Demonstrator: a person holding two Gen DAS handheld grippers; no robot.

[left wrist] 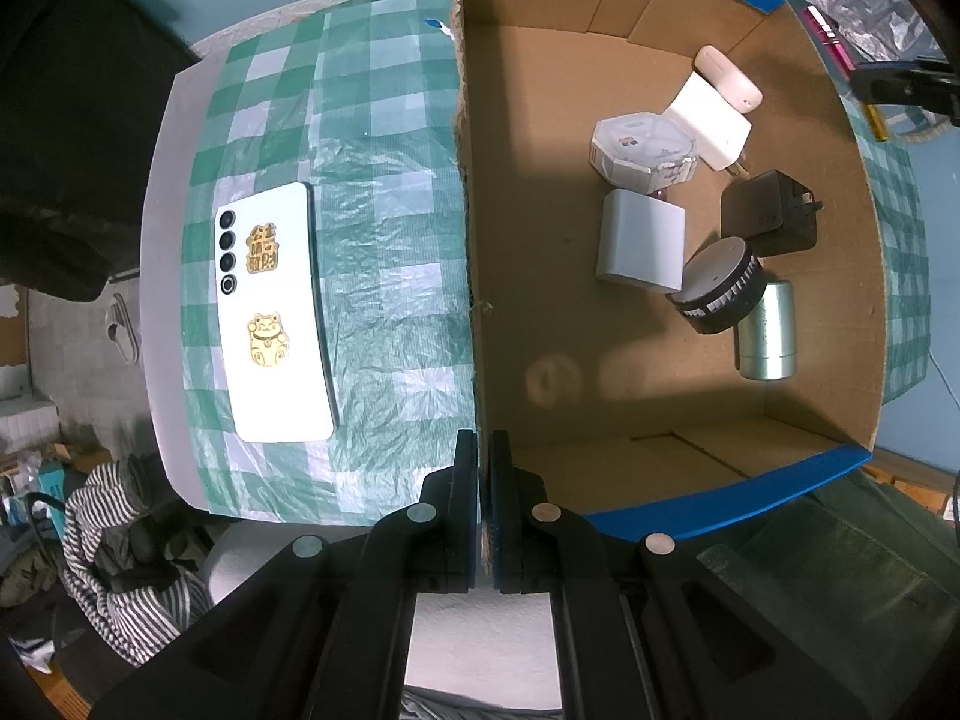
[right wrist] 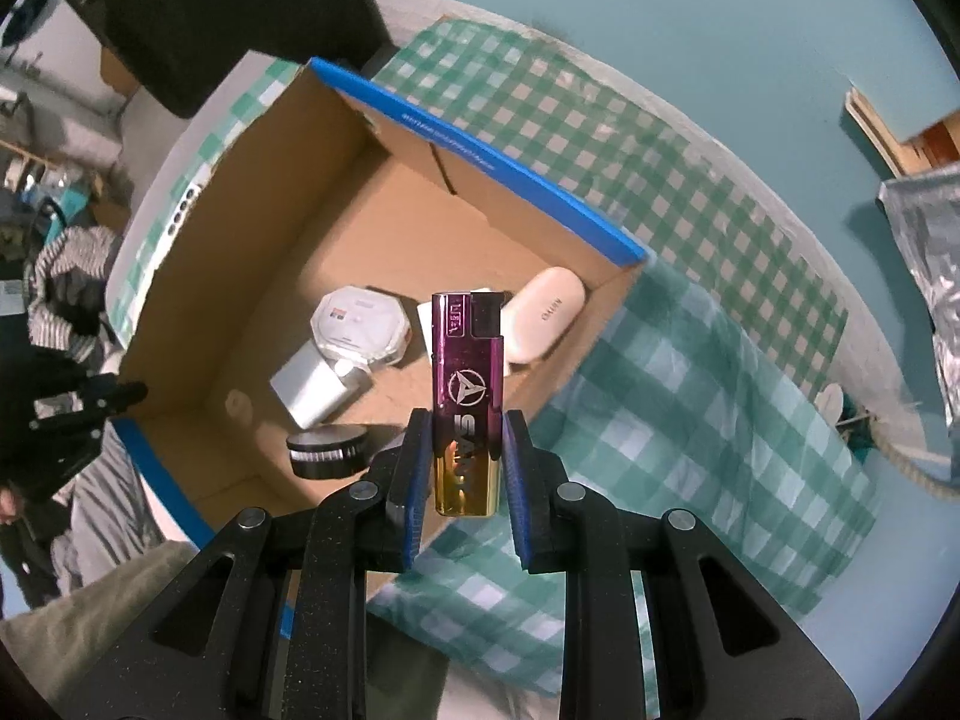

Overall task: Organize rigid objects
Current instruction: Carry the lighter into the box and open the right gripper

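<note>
An open cardboard box [left wrist: 540, 228] [right wrist: 384, 222] with blue rims stands on a green checked cloth. It holds an octagonal white case [left wrist: 645, 147], white chargers [left wrist: 642, 246], a black plug [left wrist: 771, 216], a black puck [left wrist: 720, 285], a silver cylinder [left wrist: 768, 330] and a beige case [right wrist: 546, 312]. My right gripper [right wrist: 467, 438] is shut on a purple-and-gold lighter [right wrist: 465, 378], held upright above the box's near right corner. My left gripper [left wrist: 485, 450] is shut and empty at the box's left wall. A white phone [left wrist: 273, 312] lies face down on the cloth, left of the box.
The checked cloth [right wrist: 690, 360] covers a table against a teal wall. Striped clothing [left wrist: 114, 540] and clutter lie off the table's edge. A foil bag [right wrist: 924, 240] sits at the far right. The right gripper shows at the left wrist view's top right [left wrist: 900, 81].
</note>
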